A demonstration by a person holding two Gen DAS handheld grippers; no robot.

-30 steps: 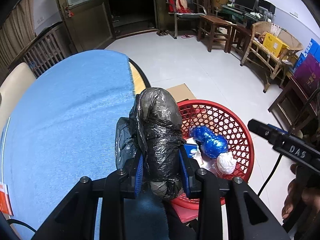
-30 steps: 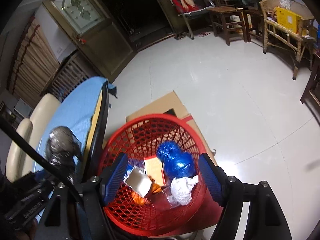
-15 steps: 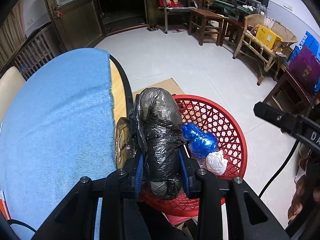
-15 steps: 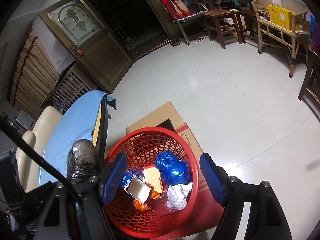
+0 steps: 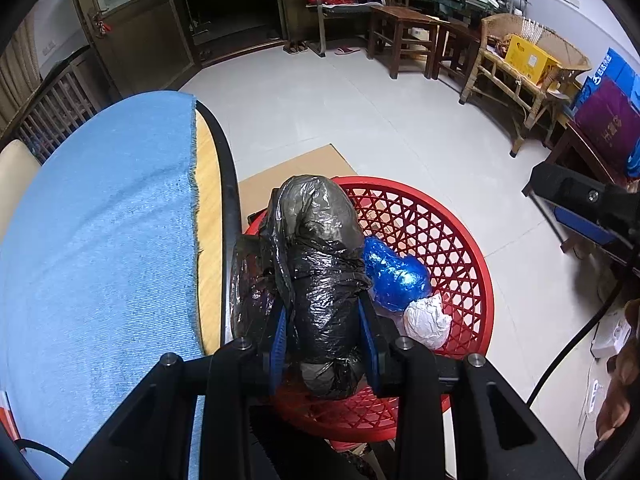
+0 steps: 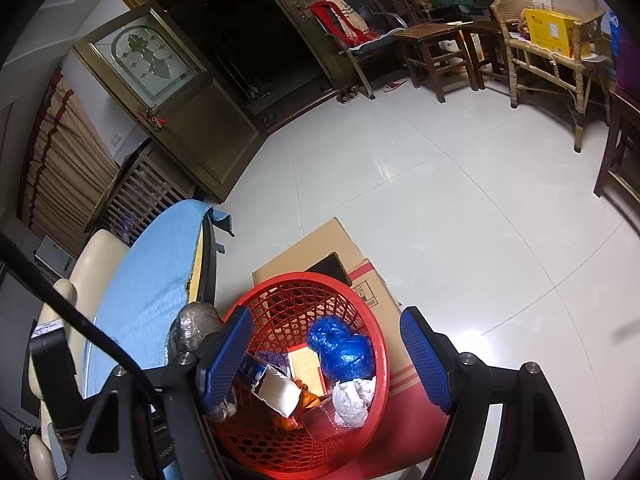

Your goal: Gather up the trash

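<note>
Clamped tight on both sides by the blue pads of the left gripper, a black plastic bundle is held upright between the jaws, its rounded top reaching well past the fingertips. The bundle is seen over the near left rim of a red basket, just beside the dark edge of a table covered with a blue cloth. By contrast, the jaws of the right gripper are spread wide with nothing gripped; the basket is framed between the pads from above. Inside the basket, a blue plastic wad, a crumpled white paper and a torn carton are seen. Flattened cardboard is laid under the basket, and a pale tiled floor lies beyond it.
</note>
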